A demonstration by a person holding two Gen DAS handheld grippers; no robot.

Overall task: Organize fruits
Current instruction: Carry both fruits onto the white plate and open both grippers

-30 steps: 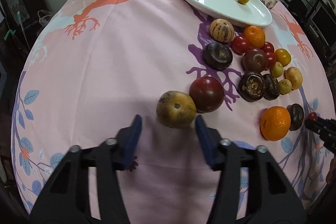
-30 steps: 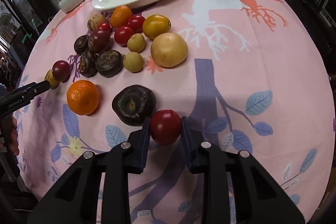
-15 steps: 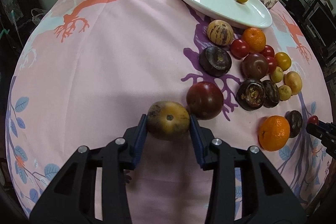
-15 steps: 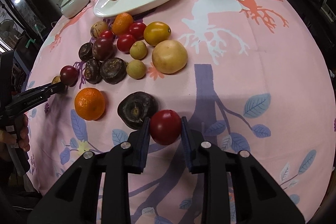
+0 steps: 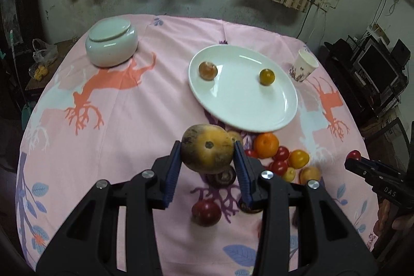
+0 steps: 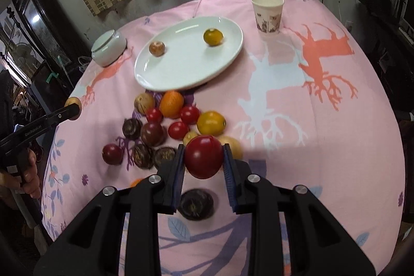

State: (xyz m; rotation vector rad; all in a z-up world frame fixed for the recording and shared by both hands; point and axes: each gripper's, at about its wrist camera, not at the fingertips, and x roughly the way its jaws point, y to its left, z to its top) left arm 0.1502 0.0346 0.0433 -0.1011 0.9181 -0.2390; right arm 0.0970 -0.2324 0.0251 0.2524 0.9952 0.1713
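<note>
Left gripper clamps a round yellow-brown fruit; right gripper clamps a red tomato. Both should be lowered gently onto the white oval plate before the grips let go.

Lidded ceramic jar, paper cup (floral print), pink tablecloth.

glossy white ceramic plate, matt printed cloth tablecloth, paper cup

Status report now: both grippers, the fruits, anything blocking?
Left gripper shut on brownish-yellow round fruit. Right gripper shut on dark red tomato. White oval plate holds two small fruits; path clear.
</note>
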